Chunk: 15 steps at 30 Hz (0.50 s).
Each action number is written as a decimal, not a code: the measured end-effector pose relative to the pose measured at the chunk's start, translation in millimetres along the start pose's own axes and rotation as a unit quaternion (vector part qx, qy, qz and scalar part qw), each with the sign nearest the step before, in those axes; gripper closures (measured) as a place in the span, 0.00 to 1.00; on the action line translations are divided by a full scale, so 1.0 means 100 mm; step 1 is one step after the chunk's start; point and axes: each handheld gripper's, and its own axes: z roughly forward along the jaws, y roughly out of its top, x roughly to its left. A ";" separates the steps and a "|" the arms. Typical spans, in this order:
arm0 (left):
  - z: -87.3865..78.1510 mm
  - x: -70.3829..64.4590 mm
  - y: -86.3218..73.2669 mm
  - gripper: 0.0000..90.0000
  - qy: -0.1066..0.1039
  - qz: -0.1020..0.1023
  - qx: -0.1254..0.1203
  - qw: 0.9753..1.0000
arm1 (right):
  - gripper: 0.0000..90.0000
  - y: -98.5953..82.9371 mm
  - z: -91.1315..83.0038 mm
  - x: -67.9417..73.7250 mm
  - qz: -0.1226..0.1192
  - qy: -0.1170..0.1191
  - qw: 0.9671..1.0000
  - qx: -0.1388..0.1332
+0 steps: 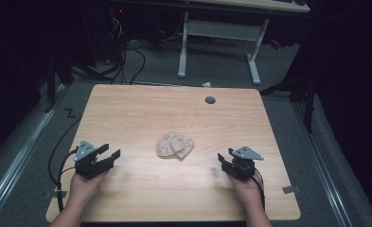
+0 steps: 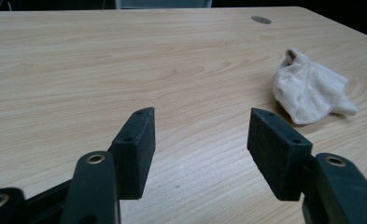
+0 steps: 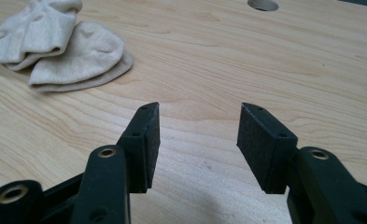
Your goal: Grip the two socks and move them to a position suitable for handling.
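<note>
A crumpled beige sock bundle (image 1: pixel 175 145) lies near the middle of the wooden table (image 1: pixel 141 106). My left gripper (image 1: pixel 109 152) rests at the front left, open, nothing between its jaws. My right gripper (image 1: pixel 224 158) sits at the front right, also open and empty. In the left gripper view the sock bundle (image 2: pixel 310 88) lies ahead to the right of the left gripper (image 2: pixel 201 133). In the right gripper view the sock bundle (image 3: pixel 59 44) lies at the upper left, beyond the right gripper (image 3: pixel 200 128).
A round cable hole (image 1: pixel 210 100) sits near the table's far edge, also as cable hole (image 3: pixel 263 4) in the right gripper view. Behind the table stand a white desk frame (image 1: pixel 219 35) and cables on the floor (image 1: pixel 127 52).
</note>
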 end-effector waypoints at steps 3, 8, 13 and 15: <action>0.03 0.00 0.02 0.48 0.000 -0.006 -0.003 1.000 | 0.54 -0.03 -0.02 -0.01 0.004 -0.004 1.000 0.003; 0.08 -0.02 0.07 0.48 -0.007 0.000 -0.001 1.000 | 0.52 -0.08 -0.09 -0.04 0.009 -0.007 1.000 0.002; 0.13 -0.04 0.09 0.44 -0.026 -0.015 0.001 1.000 | 0.52 -0.13 -0.18 -0.04 0.015 -0.014 1.000 -0.009; 0.15 -0.05 0.11 0.44 -0.021 -0.007 0.012 1.000 | 0.52 -0.14 -0.20 -0.02 0.015 -0.016 1.000 -0.010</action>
